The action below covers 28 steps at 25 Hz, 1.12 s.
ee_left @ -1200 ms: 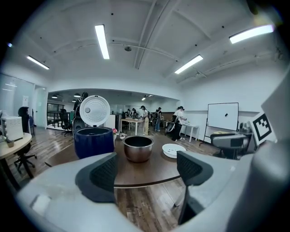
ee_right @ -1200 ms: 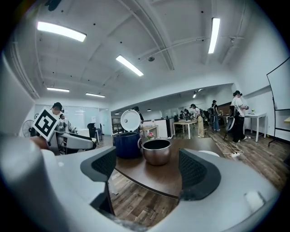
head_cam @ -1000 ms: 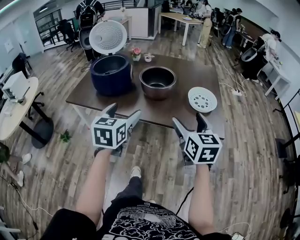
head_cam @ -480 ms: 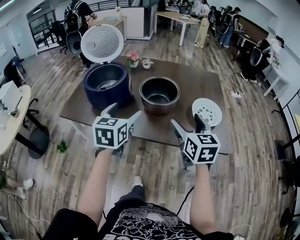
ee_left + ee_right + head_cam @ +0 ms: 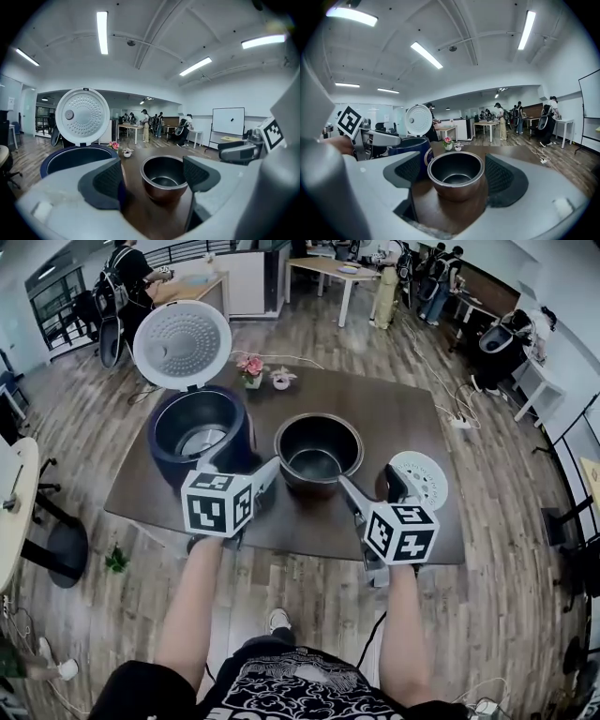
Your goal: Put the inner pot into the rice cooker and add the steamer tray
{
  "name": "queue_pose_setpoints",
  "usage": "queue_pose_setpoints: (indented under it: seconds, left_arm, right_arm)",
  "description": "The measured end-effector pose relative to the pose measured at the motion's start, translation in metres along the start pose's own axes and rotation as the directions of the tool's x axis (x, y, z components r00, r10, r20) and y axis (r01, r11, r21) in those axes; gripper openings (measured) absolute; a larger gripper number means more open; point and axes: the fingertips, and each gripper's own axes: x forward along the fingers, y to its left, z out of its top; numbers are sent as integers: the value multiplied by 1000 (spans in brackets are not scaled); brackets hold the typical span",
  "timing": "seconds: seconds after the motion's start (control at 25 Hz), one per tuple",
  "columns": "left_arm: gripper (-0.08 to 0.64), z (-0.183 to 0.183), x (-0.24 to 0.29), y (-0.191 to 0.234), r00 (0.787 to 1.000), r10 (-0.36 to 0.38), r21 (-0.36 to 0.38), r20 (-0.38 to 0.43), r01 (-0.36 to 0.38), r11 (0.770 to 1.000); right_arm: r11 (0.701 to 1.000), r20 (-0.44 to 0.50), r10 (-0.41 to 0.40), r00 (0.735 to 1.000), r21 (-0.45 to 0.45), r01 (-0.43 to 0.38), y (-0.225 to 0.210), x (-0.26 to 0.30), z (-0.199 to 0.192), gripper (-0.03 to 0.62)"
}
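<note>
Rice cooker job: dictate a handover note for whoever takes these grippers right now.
Left gripper, right gripper: open, empty, both facing the dark metal inner pot, which stands empty on the brown table.
Dark-blue rice cooker: left of the pot, white lid up, no pot inside.
White perforated steamer tray: on the table, right of the pot.
Done: nothing. Left: pot into cooker, then tray.

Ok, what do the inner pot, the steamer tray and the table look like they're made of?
The inner pot looks like metal: dark smooth lining, bright rim catching light. The steamer tray is probably white plastic, matte and perforated. The table has a dark brown matte top, wood or laminate; I can't tell which.
</note>
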Motion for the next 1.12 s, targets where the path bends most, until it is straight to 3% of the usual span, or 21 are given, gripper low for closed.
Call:
queue_pose_setpoints:
  seconds: [0.6,1.12]
  left_arm:
    - [413,17,51,23,996,-91,17,0,91,996]
    - [413,17,73,32,998,-61,14,-11,61,998]
  right_arm:
    - [996,-12,-86,996,4,86,-11,45,15,416]
    - [997,-19,-76,997,-7,76,-33,66,19,416]
